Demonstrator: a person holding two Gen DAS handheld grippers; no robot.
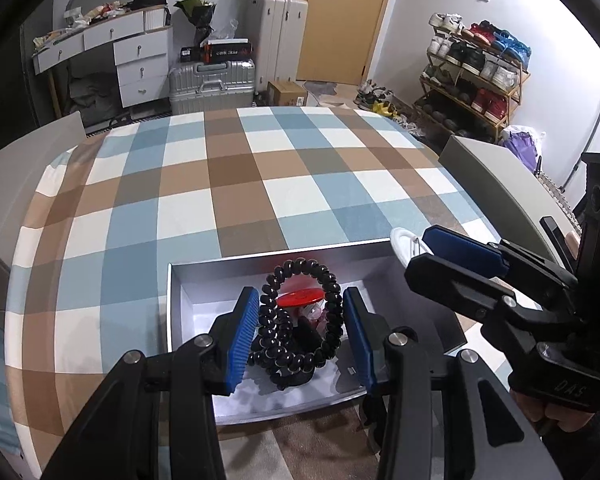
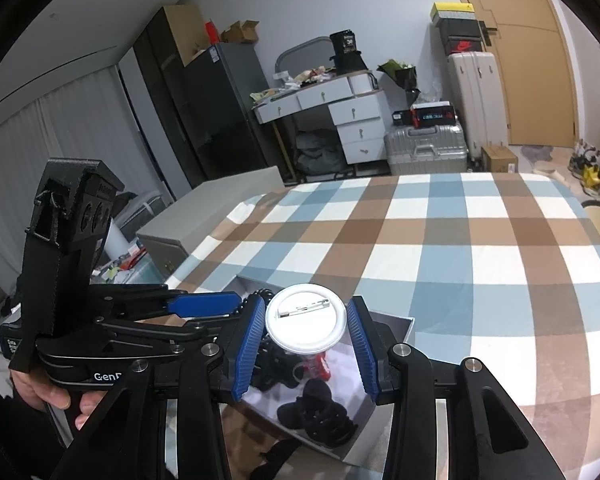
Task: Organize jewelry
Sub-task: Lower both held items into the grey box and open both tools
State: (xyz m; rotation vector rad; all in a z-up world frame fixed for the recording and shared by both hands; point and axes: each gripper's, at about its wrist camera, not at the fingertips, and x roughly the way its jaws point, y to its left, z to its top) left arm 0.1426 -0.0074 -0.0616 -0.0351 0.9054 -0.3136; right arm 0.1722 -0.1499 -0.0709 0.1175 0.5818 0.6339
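Note:
A grey open box (image 1: 188, 280) sits on the checked tablecloth near the front edge. My left gripper (image 1: 300, 332) is shut on a black beaded bracelet (image 1: 332, 292), holding its loop upright over the box. Inside lie a red disc (image 1: 300, 299) and dark hair ties (image 2: 320, 412). My right gripper (image 2: 306, 330) is shut on a round white pin badge (image 2: 306, 324), back side and pin facing the camera, just above the box (image 2: 396, 324). In the left wrist view the right gripper (image 1: 410, 248) hovers at the box's right far corner with the badge (image 1: 402, 242).
The table with the checked cloth (image 1: 240, 184) stretches beyond the box. A grey chair back (image 1: 500, 184) stands at the right edge. Beyond are suitcases (image 1: 212, 84), a white drawer desk (image 1: 140, 60) and a shoe rack (image 1: 476, 76).

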